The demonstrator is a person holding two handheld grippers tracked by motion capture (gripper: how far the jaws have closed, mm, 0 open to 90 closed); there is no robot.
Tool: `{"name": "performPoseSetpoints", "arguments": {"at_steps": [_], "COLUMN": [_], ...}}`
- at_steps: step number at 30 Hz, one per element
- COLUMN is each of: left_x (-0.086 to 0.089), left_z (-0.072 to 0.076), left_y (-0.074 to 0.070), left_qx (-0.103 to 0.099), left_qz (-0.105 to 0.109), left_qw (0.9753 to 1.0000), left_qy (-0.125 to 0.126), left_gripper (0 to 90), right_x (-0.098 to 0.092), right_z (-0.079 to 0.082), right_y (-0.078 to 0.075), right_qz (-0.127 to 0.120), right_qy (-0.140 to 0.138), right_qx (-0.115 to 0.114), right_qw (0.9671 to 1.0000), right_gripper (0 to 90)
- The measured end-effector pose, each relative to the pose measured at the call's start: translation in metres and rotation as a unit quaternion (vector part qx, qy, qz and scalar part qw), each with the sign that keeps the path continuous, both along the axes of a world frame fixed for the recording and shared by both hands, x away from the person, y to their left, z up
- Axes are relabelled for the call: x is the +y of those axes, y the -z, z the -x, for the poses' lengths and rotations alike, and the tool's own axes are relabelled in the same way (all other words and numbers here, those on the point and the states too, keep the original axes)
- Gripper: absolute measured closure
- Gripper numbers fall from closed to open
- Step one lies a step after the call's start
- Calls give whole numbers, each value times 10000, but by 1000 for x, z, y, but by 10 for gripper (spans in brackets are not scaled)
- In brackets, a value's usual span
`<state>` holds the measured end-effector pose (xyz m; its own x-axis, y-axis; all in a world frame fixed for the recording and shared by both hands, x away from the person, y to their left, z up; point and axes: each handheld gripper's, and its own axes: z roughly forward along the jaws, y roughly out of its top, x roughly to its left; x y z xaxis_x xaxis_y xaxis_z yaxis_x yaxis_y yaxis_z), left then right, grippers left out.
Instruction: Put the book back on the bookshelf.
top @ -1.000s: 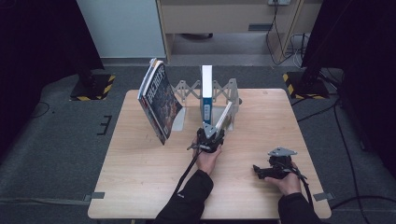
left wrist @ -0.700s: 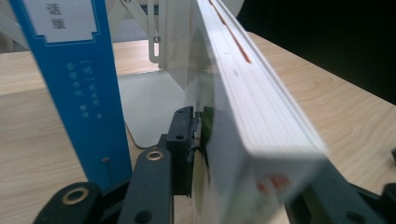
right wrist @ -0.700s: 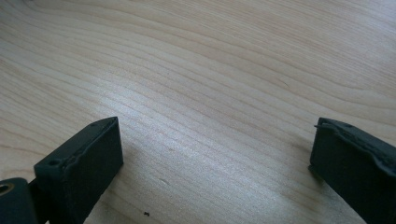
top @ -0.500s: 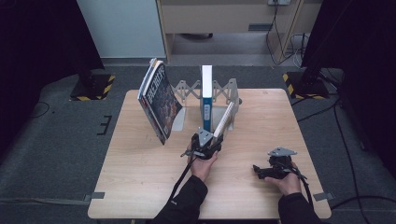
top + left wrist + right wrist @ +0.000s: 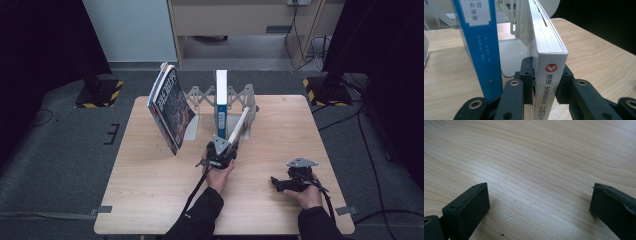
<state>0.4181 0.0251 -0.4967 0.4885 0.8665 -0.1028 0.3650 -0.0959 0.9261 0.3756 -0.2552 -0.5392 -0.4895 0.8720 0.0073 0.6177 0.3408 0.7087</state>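
Observation:
A white book (image 5: 549, 50) leans to the right against the end plate of a metal expanding book rack (image 5: 200, 95). My left gripper (image 5: 546, 72) is shut on the lower spine of this white book (image 5: 239, 131), one jaw on each cover. In the high view the left gripper (image 5: 220, 152) sits just in front of the rack. A blue book (image 5: 481, 50) stands upright in the rack to the left of the white one, and shows as the blue book (image 5: 220, 100) from above. My right gripper (image 5: 280, 182) rests low at the front right of the table, and the right gripper (image 5: 539, 200) is open over bare wood.
Dark-covered books (image 5: 170, 107) lean to the left at the rack's left end. The wooden table (image 5: 150, 200) has bare room at the front left and far right. Black stands with striped bases stand on the floor behind both back corners.
The left gripper has shifted slightly toward the person while holding the white book, which still leans in the rack. The right gripper has not moved.

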Motion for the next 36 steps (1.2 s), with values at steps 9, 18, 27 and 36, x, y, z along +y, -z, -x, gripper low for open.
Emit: {"name": "performPoseSetpoints", "arguments": {"at_steps": [9,18,27,36], "left_x": [-6,5,3,-15], "left_z": [-14,4,3,-16], "left_y": [1,6,1,-2], "left_qx": [56,139,164,291], "left_qz": [117,224,160,77], "left_qw": [9999,9981,9969,9961], "left_qy": [114,557,751,824], "left_gripper": [682,664,680,667], "right_x": [0,0,0,0], "right_z": [0,0,0,0], "right_y": [0,0,0,0], "right_qz": [0,3,4,4], "right_qy": [-2,3,4,7], "right_qx": [-2,-1,-3,-3], "right_qw": [10000,10000,10000,10000], "right_gripper": [24,24,24,24]}}
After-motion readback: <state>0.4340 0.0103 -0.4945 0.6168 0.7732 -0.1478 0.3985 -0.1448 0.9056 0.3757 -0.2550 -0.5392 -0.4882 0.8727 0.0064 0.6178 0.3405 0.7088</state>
